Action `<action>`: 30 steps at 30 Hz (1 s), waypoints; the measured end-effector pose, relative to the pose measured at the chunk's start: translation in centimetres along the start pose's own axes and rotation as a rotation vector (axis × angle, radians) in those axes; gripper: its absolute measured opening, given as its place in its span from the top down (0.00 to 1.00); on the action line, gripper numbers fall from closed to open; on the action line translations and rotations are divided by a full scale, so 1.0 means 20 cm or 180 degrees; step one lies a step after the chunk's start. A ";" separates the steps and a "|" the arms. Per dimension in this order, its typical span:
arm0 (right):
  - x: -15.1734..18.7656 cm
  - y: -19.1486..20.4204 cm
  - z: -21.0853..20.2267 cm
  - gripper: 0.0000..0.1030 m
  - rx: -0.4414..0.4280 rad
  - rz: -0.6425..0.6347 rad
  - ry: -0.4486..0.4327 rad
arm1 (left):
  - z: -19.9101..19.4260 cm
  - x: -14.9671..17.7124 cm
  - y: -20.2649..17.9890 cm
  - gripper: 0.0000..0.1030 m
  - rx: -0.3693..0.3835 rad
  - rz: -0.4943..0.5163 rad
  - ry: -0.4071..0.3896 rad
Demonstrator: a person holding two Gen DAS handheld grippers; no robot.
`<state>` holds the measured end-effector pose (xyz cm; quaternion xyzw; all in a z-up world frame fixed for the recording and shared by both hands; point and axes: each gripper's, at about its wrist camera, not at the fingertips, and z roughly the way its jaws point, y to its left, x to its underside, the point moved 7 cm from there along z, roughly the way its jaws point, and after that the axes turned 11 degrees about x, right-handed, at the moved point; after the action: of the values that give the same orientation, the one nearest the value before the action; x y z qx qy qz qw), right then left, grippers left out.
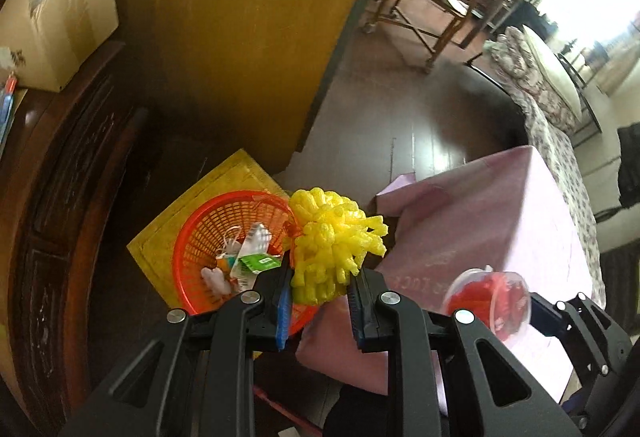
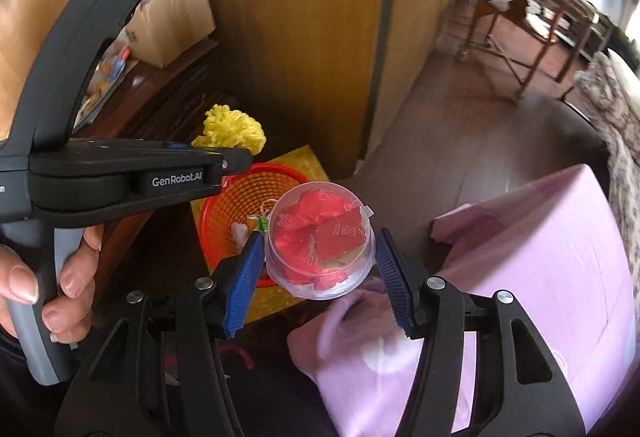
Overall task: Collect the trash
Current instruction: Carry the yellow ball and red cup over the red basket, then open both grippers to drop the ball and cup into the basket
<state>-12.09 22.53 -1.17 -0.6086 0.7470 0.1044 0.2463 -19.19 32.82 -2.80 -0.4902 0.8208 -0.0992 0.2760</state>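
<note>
Read "GenRobot.AI", white lettering, on side of left gripper (image 2: pixel 236 161) body. Moulded "2oz" graduation mark on clear plastic cup (image 2: pixel 320 241). Other cup markings illegible.

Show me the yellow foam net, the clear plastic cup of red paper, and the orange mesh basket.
yellow foam net (image 1: pixel 332 241), left wrist view, its middle
clear plastic cup (image 2: pixel 320 237), right wrist view, its base
orange mesh basket (image 1: pixel 216 229), left wrist view, inner wall

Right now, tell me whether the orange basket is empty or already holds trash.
Not empty. The orange basket holds several scraps: a green-and-white wrapper and pale crumpled bits lie on its mesh bottom.
</note>
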 end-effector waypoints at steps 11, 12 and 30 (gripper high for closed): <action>-0.05 0.18 0.23 0.45 -0.0207 -0.0356 0.0293 | 0.15 -0.01 0.22 0.77 -0.0054 -0.0401 0.0174; -0.05 0.19 0.25 0.45 -0.0220 -0.0377 0.0315 | 0.17 0.00 0.25 0.77 -0.0067 -0.0438 0.0198; -0.03 0.38 0.50 0.45 -0.0376 -0.0741 0.0674 | 0.32 0.05 0.46 0.76 -0.0227 -0.0823 0.0433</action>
<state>-16.98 29.43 -10.56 -0.7121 0.6858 0.0541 0.1405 -22.92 37.18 -12.56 -0.5934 0.7707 -0.1376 0.1870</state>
